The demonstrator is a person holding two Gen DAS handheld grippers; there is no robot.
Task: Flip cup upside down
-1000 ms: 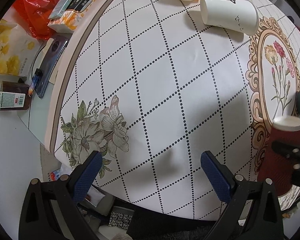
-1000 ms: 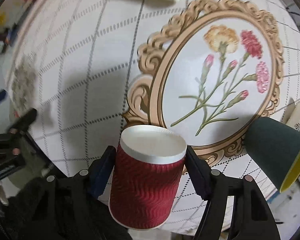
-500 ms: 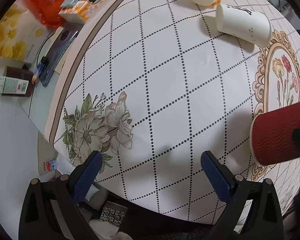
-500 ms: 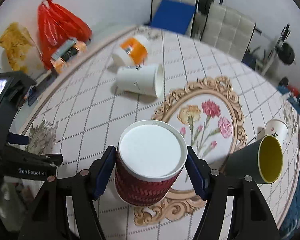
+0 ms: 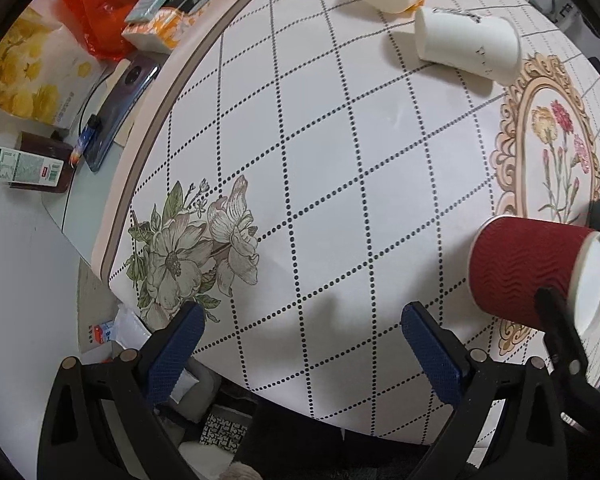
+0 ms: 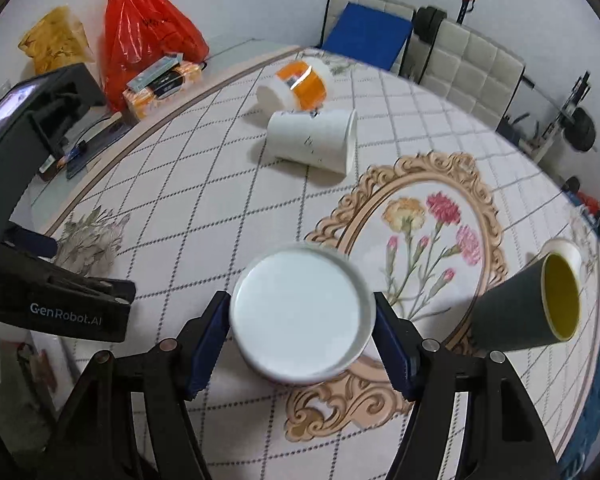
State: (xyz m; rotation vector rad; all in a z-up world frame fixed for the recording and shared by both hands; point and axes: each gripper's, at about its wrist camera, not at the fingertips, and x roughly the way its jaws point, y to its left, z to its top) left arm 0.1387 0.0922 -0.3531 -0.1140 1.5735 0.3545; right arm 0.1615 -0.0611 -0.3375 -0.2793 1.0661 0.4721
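The right gripper (image 6: 302, 336) clamps the single red ribbed paper cup (image 5: 524, 272) on both sides, above the near edge of the patterned tablecloth (image 5: 340, 160). The cup's long axis lies roughly level, its white base facing forward along the fingers. The left gripper (image 5: 296, 344) hangs spread apart, holding nothing. Farther off lie one dark green cup (image 6: 520, 312), one white paper cup (image 6: 312, 140) and one orange-banded tub (image 6: 296, 84), all on their sides.

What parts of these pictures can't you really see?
- Red ribbed paper cup: in the right wrist view only its white flat end shows, blurred; that end hides its sides and far end.
- Right hand-held gripper: mostly cut off in the left wrist view.
- Dark green paper cup with yellow inside: nearly cut off by the left wrist view's edge.
- White paper cup's black markings: too small to read.
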